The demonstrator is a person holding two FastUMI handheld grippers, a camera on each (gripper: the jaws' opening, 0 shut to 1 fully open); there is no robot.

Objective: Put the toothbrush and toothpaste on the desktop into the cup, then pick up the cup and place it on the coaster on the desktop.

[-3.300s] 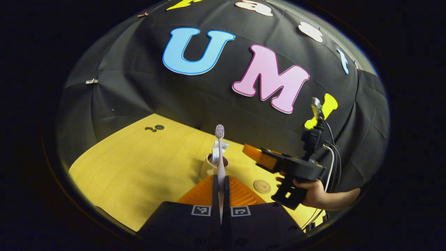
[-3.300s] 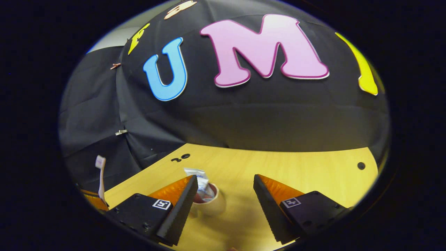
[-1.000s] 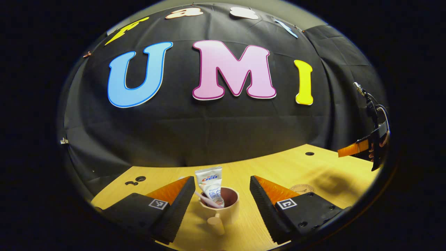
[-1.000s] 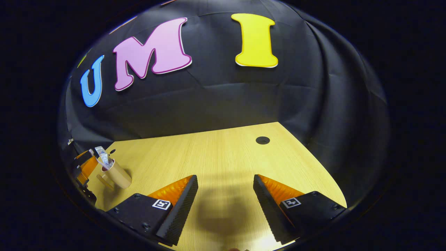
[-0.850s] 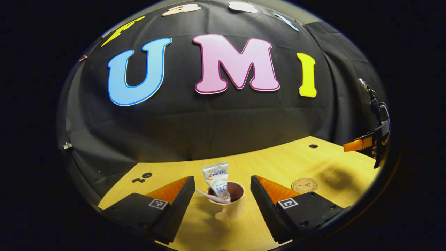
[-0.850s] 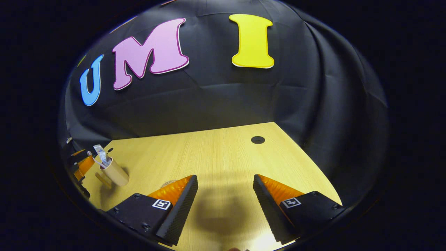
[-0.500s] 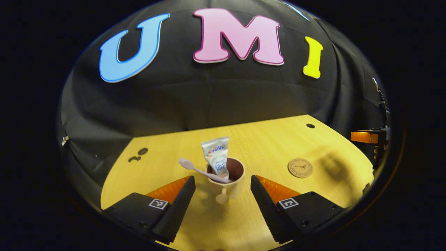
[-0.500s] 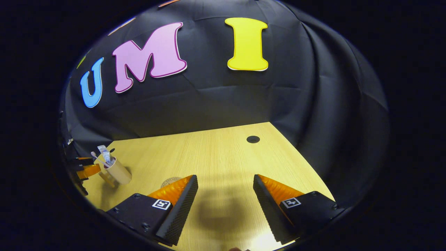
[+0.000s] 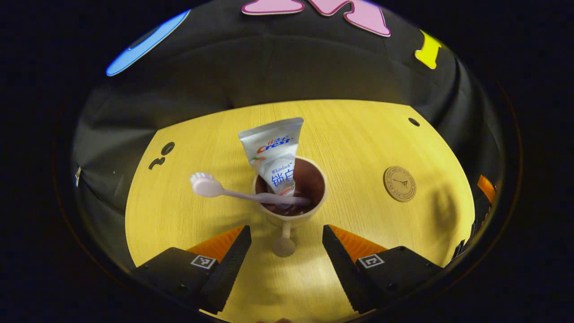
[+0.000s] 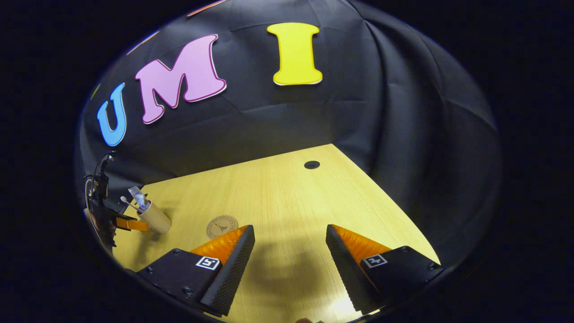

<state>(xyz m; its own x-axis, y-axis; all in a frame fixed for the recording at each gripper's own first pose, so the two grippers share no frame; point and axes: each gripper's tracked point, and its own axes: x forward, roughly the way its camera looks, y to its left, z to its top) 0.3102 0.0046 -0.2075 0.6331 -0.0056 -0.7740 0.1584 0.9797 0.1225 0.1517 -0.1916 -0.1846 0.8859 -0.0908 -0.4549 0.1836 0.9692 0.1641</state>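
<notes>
Toothbrush (image 9: 251,194) and toothpaste (image 9: 274,157) both stand in the cup (image 9: 290,215), which rests on the wooden desktop (image 9: 188,215) just ahead of the left gripper (image 9: 286,258). In the left gripper view that gripper's fingers are spread wide, one on each side of the cup's handle (image 9: 284,240), with bare wood showing between each finger and the handle; neither finger touches the cup. The handle points back toward the camera. The toothbrush leans out over the cup's rim to the view's left, its bristled head hanging clear of the cup above the desktop. The toothpaste tube stands cap down, its flat crimped end rising above the rim and tilted away toward the wall. To the view's right of the cup, well apart from it, the round coaster (image 9: 399,183) lies flat on the wood with nothing on it. Small dark holes show in the desktop near its far edges.

In the right gripper view the right gripper (image 10: 290,260) hangs over bare desktop with its fingers held wide apart and nothing between them. The coaster (image 10: 221,225) lies just past its left finger. Farther off at the view's left edge the cup (image 10: 154,217) stands with the tube and brush poking out, the left gripper (image 10: 117,222) close beside it.
</notes>
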